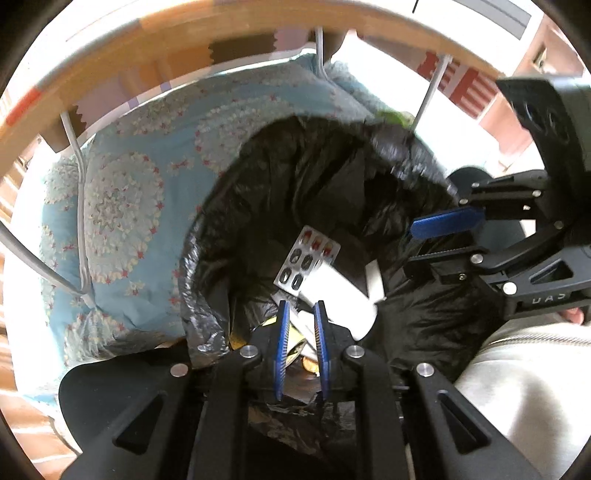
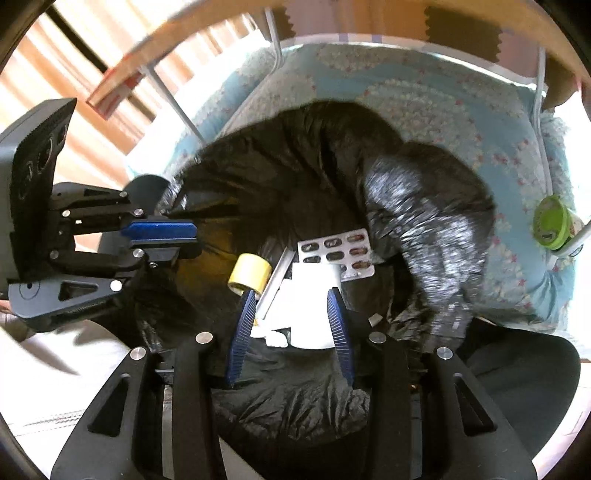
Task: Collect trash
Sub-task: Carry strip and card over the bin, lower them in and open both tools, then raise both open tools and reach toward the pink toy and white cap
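A bin lined with a black trash bag (image 1: pixel 314 177) (image 2: pixel 295 166) holds trash: a silver pill blister pack (image 1: pixel 306 260) (image 2: pixel 338 254), white paper and packaging (image 1: pixel 340 295) (image 2: pixel 306 295), and a yellow tape roll (image 2: pixel 249 275). My left gripper (image 1: pixel 301 317) hovers over the bag's mouth with its blue fingers a narrow gap apart and nothing between them. My right gripper (image 2: pixel 291 299) is open and empty above the white trash. Each gripper shows side-on in the other's view: the right one (image 1: pixel 443 229) and the left one (image 2: pixel 162 236).
A blue floral cushion (image 1: pixel 122 206) (image 2: pixel 461 110) lies behind the bin under a wooden chair frame (image 1: pixel 221 26). A green-lidded container (image 2: pixel 552 221) sits on the cushion at the right. White metal chair legs (image 1: pixel 79 206) stand close by.
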Action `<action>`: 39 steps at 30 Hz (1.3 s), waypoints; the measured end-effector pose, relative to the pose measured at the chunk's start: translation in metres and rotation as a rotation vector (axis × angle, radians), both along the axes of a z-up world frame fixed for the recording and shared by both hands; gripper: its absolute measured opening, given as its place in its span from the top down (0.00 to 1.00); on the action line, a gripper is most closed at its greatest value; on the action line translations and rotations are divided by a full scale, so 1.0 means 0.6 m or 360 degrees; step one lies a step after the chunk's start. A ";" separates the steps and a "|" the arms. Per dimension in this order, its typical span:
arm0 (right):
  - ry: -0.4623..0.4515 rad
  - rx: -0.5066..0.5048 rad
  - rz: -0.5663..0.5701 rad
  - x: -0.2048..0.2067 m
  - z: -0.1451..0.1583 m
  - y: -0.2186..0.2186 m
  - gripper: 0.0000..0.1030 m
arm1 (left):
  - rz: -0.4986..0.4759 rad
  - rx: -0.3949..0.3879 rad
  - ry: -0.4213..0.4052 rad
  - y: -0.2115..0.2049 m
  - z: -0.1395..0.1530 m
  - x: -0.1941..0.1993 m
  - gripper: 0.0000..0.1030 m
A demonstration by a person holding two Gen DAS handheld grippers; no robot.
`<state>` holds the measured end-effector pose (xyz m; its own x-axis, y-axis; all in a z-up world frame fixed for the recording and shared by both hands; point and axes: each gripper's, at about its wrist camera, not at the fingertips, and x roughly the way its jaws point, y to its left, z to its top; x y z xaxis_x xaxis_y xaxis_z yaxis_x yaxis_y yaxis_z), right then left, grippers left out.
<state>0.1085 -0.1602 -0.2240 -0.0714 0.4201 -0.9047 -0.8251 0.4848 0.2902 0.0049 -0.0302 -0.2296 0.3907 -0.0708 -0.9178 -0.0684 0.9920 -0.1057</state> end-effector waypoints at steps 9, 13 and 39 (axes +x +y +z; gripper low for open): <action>-0.0135 0.0148 -0.0004 0.011 0.082 -0.013 0.60 | -0.0001 -0.0008 -0.0214 0.002 0.091 0.005 0.59; -0.0215 0.0203 0.0003 0.019 0.120 -0.016 0.59 | -0.0026 0.0021 -0.0339 0.002 0.138 0.007 0.48; -0.0594 0.0390 -0.0133 0.172 0.263 0.018 0.59 | -0.0020 0.0018 -0.0629 0.076 0.278 0.156 0.48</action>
<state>0.2119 -0.1496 -0.0662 0.2838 0.6154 -0.7353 -0.8561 0.5081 0.0949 0.0983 0.0155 -0.0629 0.7133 -0.0689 -0.6974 -0.0122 0.9938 -0.1106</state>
